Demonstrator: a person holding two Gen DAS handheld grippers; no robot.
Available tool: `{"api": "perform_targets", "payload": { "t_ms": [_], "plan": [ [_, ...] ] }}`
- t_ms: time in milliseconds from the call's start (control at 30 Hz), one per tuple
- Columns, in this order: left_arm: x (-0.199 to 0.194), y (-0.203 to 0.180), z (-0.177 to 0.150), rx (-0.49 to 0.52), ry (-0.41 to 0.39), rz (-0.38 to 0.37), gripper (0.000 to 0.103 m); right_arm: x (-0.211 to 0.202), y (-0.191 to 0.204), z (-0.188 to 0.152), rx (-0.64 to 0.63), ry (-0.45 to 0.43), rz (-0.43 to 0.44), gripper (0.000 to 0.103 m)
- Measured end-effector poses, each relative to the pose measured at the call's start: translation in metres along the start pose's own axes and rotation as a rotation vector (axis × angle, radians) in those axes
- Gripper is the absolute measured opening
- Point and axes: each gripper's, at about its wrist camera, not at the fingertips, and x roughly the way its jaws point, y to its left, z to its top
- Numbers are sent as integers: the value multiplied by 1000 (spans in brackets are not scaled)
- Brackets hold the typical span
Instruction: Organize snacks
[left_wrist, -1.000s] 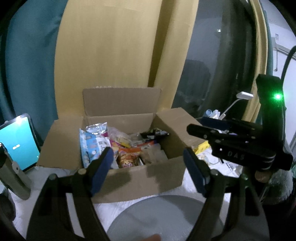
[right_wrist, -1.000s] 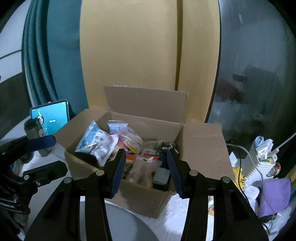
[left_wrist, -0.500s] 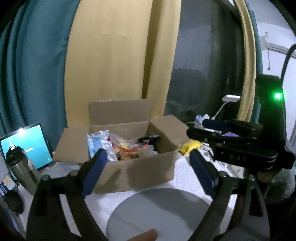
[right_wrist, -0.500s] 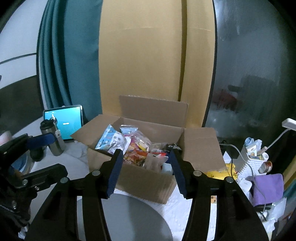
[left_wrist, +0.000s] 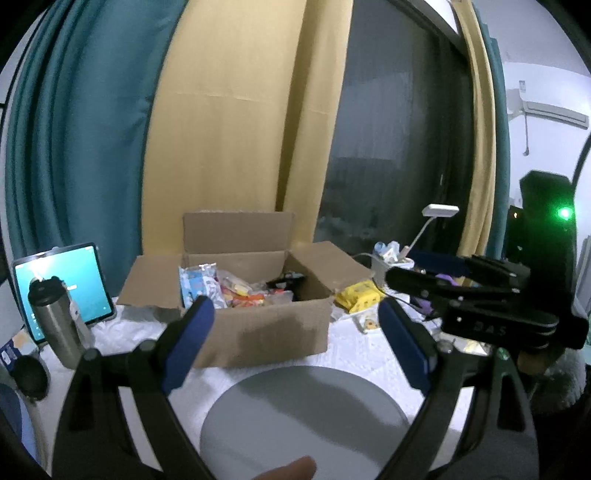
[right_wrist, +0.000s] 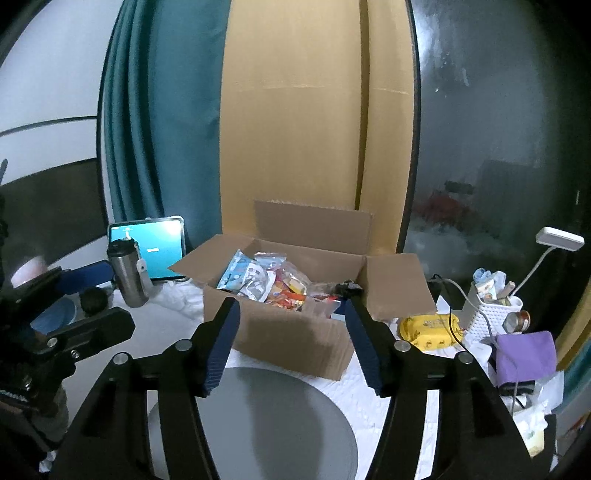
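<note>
A: Both grippers have pulled back from the box (left_wrist: 258, 332) since a second ago; it looks smaller in both wrist views now, and more of the grey plate (left_wrist: 303, 417) shows in front of it.

B: And the claws?

A: The left gripper (left_wrist: 295, 339) stands wide, wider than a second back, with nothing between its blue pads (left_wrist: 188, 343). The right gripper (right_wrist: 291, 343) is opening at this moment, also empty; the box is only seen past its fingers, not touched.

B: Where are the snacks (right_wrist: 266, 284)?

A: All in the open box, flaps up, heaped toward its left and middle. A blue-and-white packet (right_wrist: 240, 277) leans at the left end, orange and red packets beside it.

B: What else is on the table?

A: White cloth (right_wrist: 162, 317) under everything. A steel flask (left_wrist: 55, 325) and a lit tablet (left_wrist: 66, 288) stand left of the box. To its right lie a yellow pack (right_wrist: 432, 328), a white basket (right_wrist: 491, 314) with a lamp (right_wrist: 557, 240) over it, and a purple cloth (right_wrist: 524, 350).

B: And behind?

A: Teal and yellow curtains, dark glass.
</note>
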Motion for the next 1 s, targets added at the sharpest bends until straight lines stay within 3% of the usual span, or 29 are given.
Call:
{"api": "perform_targets", "payload": {
  "t_ms": [200, 333, 600, 1000],
  "plan": [
    [-22, -1, -13, -19, -19, -10, 91, -27, 8, -11, 0, -34, 7, 64],
    [-39, 2, -24, -54, -54, 25, 91, -46, 14, -21, 7, -62, -15, 73],
    [-80, 5, -50, -67, -151, 120, 96, -81, 19, -56, 62, -102, -102, 74],
    [-102, 2, -75, -68, -160, 107, 97, -98, 23, -98, 80, -71, -156, 75]
  ]
}}
